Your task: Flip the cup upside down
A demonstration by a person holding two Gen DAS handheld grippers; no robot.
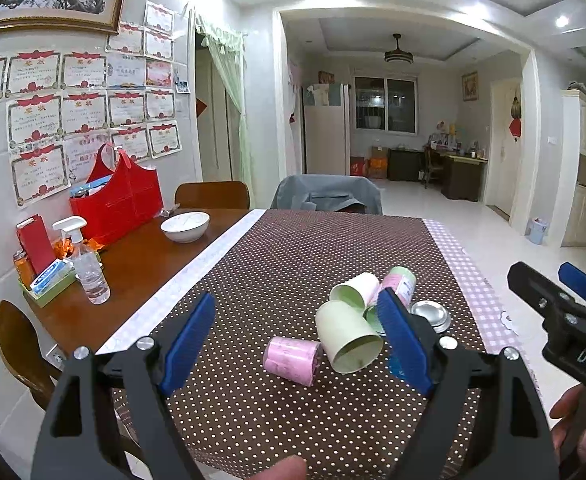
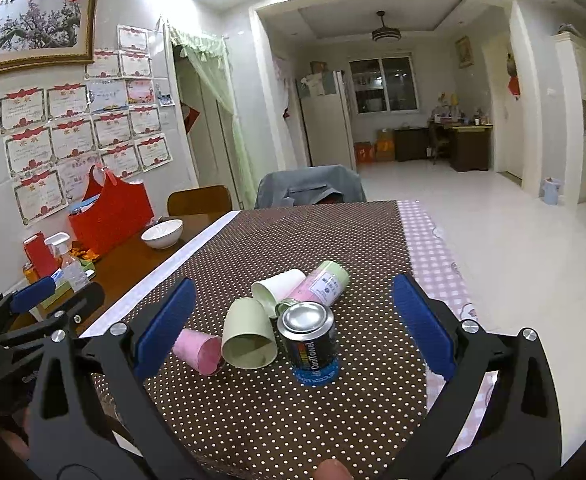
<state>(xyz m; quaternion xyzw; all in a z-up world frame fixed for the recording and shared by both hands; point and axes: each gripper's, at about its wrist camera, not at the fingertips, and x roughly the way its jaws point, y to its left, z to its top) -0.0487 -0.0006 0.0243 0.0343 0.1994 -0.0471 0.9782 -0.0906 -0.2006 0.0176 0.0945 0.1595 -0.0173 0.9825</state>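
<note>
Several cups lie tipped over on the brown polka-dot cloth (image 1: 277, 264). A pale green cup (image 1: 347, 336) (image 2: 249, 338) lies on its side with its mouth toward me. Beside it on the left lies a pink cup (image 1: 291, 360) (image 2: 197, 350). Behind them rest a white cup with a green inside (image 1: 356, 292) (image 2: 279, 286) and a pink-and-green cup (image 1: 401, 282) (image 2: 325, 282). My left gripper (image 1: 299, 344) is open above the pink and green cups. My right gripper (image 2: 297, 328) is open around the cluster, holding nothing.
A dark can (image 2: 311, 342) with a silver top (image 1: 430, 314) stands upright right of the cups. On the wooden table at left sit a white bowl (image 1: 185, 226), a spray bottle (image 1: 87, 264), a red bag (image 1: 119, 200) and a tray of packets. Chairs stand at the far edge.
</note>
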